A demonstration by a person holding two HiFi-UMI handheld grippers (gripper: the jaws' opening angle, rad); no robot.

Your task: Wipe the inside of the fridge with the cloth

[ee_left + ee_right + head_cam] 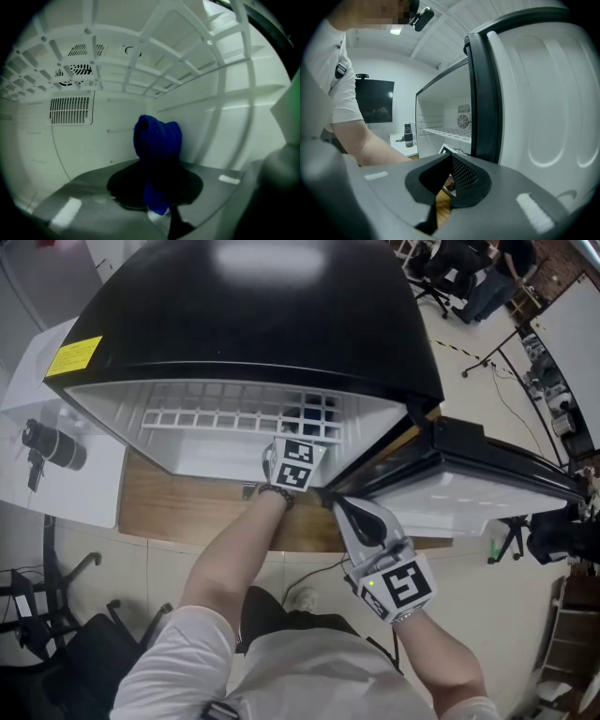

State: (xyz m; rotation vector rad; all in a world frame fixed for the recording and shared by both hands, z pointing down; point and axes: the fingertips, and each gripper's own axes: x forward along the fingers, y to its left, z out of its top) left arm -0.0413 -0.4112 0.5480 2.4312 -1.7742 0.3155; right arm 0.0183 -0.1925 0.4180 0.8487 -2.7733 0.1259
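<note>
The black fridge (pixel 253 315) stands open, its door (pixel 469 493) swung out to the right. My left gripper (pixel 157 206) reaches inside under the white wire shelf (pixel 234 413); in the head view only its marker cube (pixel 296 465) shows. It is shut on a blue cloth (pixel 157 145), which stands bunched up in front of the jaws near the white back wall and right side wall. My right gripper (pixel 349 512) is shut and holds nothing. It hovers outside, by the hinge-side edge of the door (pixel 543 93).
A vent grille (pixel 70 110) and a fan opening (pixel 75 70) sit in the fridge's back wall. The fridge rests on a wooden top (pixel 187 512). A white cabinet with a black bottle (pixel 52 444) is at the left. A black office chair (pixel 56 634) stands on the floor.
</note>
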